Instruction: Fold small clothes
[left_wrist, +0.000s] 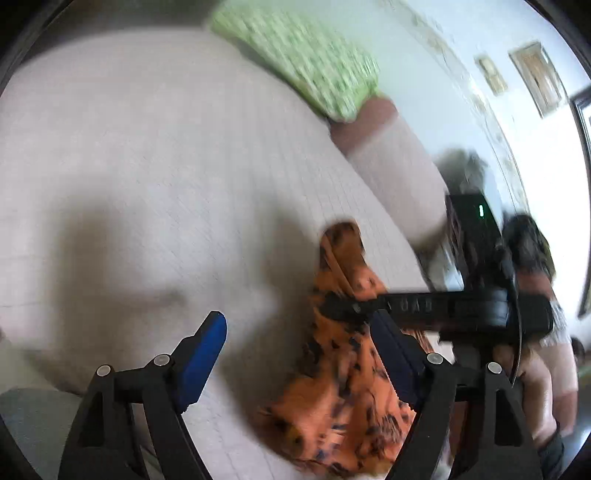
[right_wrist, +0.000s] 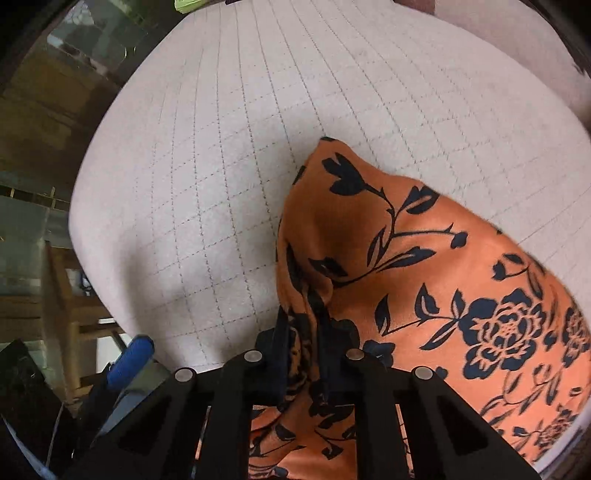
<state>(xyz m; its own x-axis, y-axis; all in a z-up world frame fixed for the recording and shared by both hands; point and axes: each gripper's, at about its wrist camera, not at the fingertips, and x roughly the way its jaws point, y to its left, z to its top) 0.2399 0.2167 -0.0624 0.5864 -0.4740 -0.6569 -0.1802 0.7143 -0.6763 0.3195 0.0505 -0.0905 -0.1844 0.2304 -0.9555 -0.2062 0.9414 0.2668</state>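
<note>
An orange garment with a dark floral print (right_wrist: 424, 266) lies bunched on a pale quilted mattress (right_wrist: 229, 177). My right gripper (right_wrist: 303, 332) is shut on a gathered fold of the garment and holds it up off the bed. In the left wrist view the same garment (left_wrist: 343, 369) hangs beside my left gripper (left_wrist: 299, 350), which is open and empty over the mattress (left_wrist: 147, 166). The right gripper's black body (left_wrist: 443, 306) shows there, clamped on the cloth just past the left gripper's right finger (left_wrist: 395, 354).
A green patterned pillow (left_wrist: 306, 59) lies at the far end of the bed. The person's arm and body (left_wrist: 546, 362) are at the right. Beyond the bed's left edge there is wooden furniture (right_wrist: 74, 310) and a floor.
</note>
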